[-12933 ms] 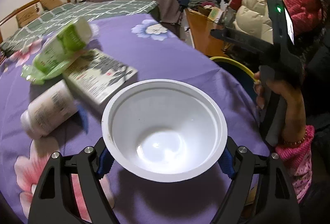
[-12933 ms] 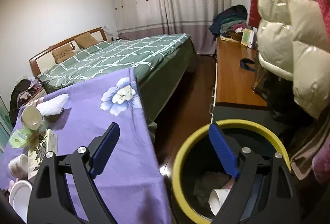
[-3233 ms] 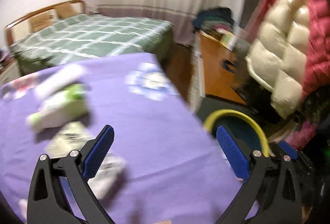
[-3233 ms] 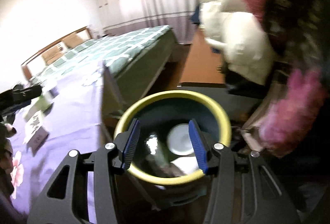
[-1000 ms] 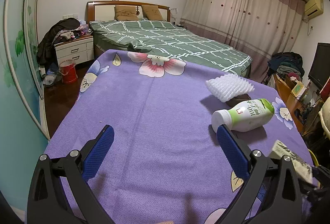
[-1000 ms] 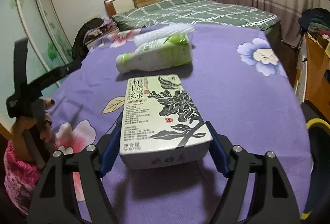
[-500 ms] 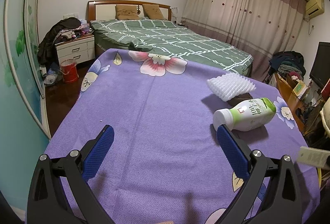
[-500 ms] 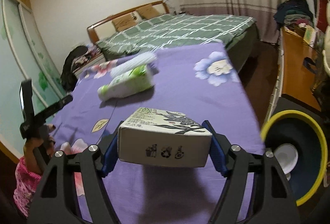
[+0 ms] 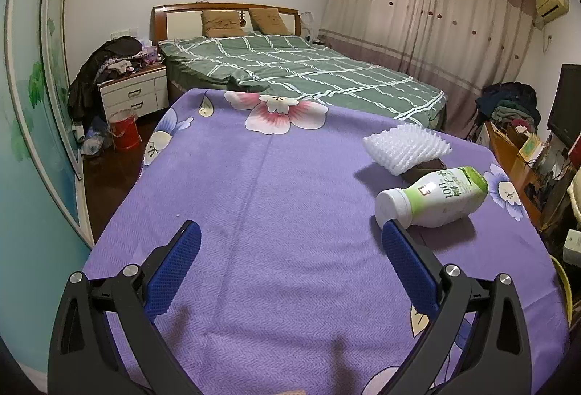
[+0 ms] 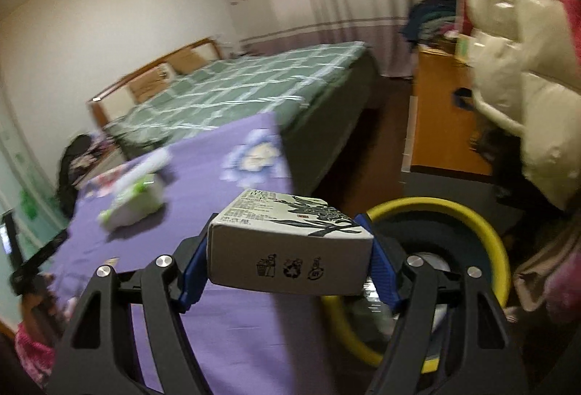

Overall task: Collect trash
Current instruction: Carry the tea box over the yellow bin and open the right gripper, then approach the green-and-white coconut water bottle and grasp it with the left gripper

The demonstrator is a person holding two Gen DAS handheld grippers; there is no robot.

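Risk of dropping short: right gripper (image 10: 290,258) pinching tea box (image 10: 290,246) by its sides, yellow-rimmed bin (image 10: 483,231) just beyond the jaws; left gripper (image 9: 288,269) spread, empty.

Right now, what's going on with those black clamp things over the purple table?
A person is clearing trash with two handheld grippers. The right gripper grips a printed carton at the table edge, beside the yellow-rimmed bin. The left gripper hangs open over the purple cloth; a green-and-white bottle and white foam netting remain.
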